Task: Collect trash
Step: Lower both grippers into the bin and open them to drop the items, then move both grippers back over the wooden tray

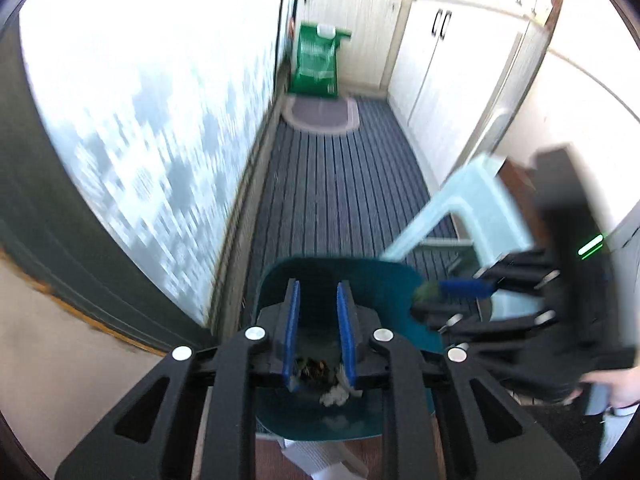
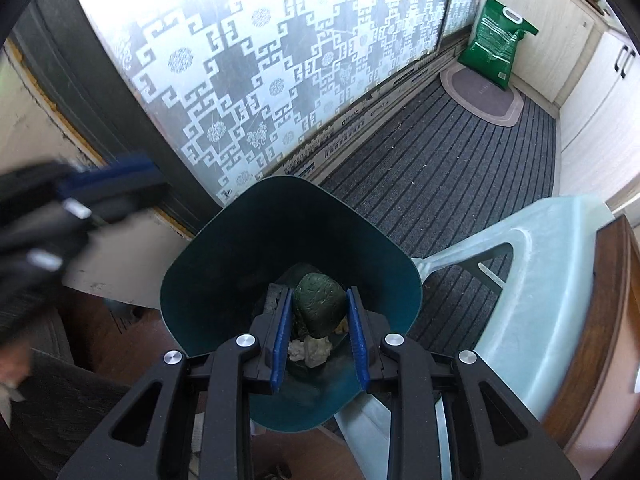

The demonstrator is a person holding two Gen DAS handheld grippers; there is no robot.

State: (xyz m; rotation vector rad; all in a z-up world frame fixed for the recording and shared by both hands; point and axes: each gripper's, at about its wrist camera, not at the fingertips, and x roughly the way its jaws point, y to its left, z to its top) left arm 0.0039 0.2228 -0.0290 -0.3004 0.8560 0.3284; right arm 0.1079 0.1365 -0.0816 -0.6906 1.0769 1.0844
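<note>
A teal trash bin [image 2: 224,240] stands on the floor under both grippers. My right gripper [image 2: 319,332] hangs over its mouth, shut on a dark green crumpled wad [image 2: 320,306]. Pale crumpled scraps [image 2: 310,350] lie on the bin's bottom below it. In the left wrist view my left gripper [image 1: 318,332] is above the bin [image 1: 360,276], its blue pads a narrow gap apart with nothing between them. White paper scraps [image 1: 336,398] show beneath. The right gripper [image 1: 436,302] comes in from the right with the green wad [image 1: 423,293]. The left gripper [image 2: 116,188] is a blur at the left.
A pale blue plastic stool [image 2: 540,280] stands right beside the bin. A frosted patterned glass door [image 2: 260,80] runs along the left. A striped carpet leads to a small mat [image 2: 484,98] and a green bag [image 2: 494,48]. White cabinets [image 1: 440,80] line the right. A hand [image 1: 616,388] holds the right gripper.
</note>
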